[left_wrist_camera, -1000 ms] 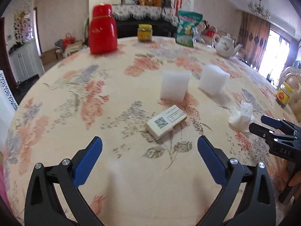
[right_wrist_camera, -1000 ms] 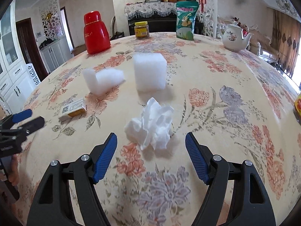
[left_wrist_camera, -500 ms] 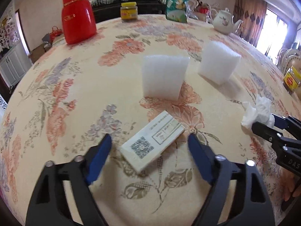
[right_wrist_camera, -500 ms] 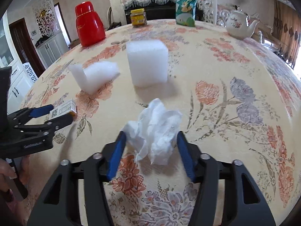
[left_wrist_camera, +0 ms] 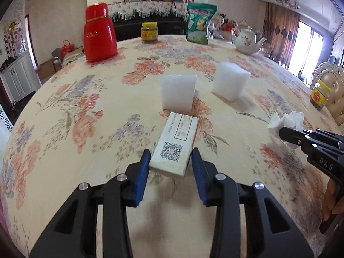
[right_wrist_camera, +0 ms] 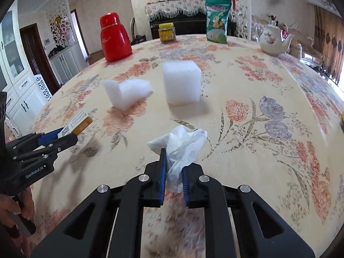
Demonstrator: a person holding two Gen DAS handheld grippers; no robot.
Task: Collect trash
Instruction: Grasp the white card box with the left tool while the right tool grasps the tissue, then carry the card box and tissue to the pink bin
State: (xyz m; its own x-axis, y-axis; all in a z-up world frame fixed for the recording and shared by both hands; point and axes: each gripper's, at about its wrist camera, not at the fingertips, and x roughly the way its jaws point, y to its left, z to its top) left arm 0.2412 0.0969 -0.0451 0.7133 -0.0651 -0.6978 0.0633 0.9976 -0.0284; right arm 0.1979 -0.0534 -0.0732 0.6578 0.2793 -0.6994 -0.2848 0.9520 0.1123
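Both pairs of jaws, wide a second ago, are closing: the left gripper [left_wrist_camera: 169,161] pinches the box [left_wrist_camera: 174,145], the right gripper [right_wrist_camera: 173,169] the tissue [right_wrist_camera: 180,148], both just above the tabletop [left_wrist_camera: 86,129], so two pieces look secured.

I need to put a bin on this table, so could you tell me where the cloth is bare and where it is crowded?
Bare cloth lies on the left, between the red flask and the small box, and on the right, between the foam cube and the teapot. The middle is crowded: two foam pieces, the box in the closing left gripper, the crumpled tissue in the closing right gripper.
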